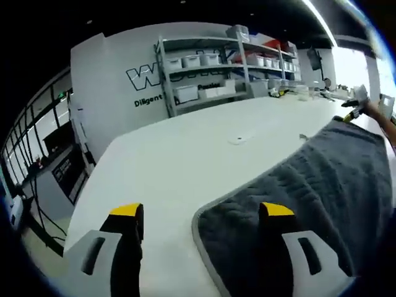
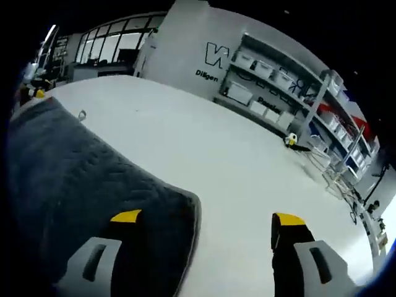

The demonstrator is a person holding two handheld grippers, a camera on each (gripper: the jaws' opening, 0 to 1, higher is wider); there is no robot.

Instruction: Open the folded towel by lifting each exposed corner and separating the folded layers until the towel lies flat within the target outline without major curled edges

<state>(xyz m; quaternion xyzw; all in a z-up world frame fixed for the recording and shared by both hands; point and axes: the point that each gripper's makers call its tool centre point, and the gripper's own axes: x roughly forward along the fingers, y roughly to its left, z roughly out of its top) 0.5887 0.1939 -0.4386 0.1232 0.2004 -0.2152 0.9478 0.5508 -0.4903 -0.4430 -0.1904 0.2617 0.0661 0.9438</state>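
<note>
The grey towel [image 1: 309, 192] lies spread on the white worktop [image 1: 185, 154], its quilted surface mostly flat and its pale hem running around a rounded corner.

In the left gripper view, the left tongs [image 1: 201, 213] stand spread wide over that corner: the right-hand jaw, yellow at its tip, sits over the towel, and the other jaw sits over bare worktop just beside the hem. Nothing is pinched between them. At the far end of the towel, the right tongs [image 1: 352, 111] show small, close to the far edge, with a hand behind them. A small pale thing [image 1: 238, 139] lies on the worktop beyond the towel; what it is cannot be told.

In the right gripper view, the right tongs [image 2: 207, 218] are also spread wide and hold nothing. Their left-hand jaw lies over another rounded corner of the towel [image 2: 80, 179], while the other jaw is over bare worktop [image 2: 235, 161]. Whether the jaws touch the cloth cannot be told.

Metal shelves [image 1: 216, 62] with white bins stand against a white wall [image 1: 117, 74] bearing dark lettering, behind the worktop.
</note>
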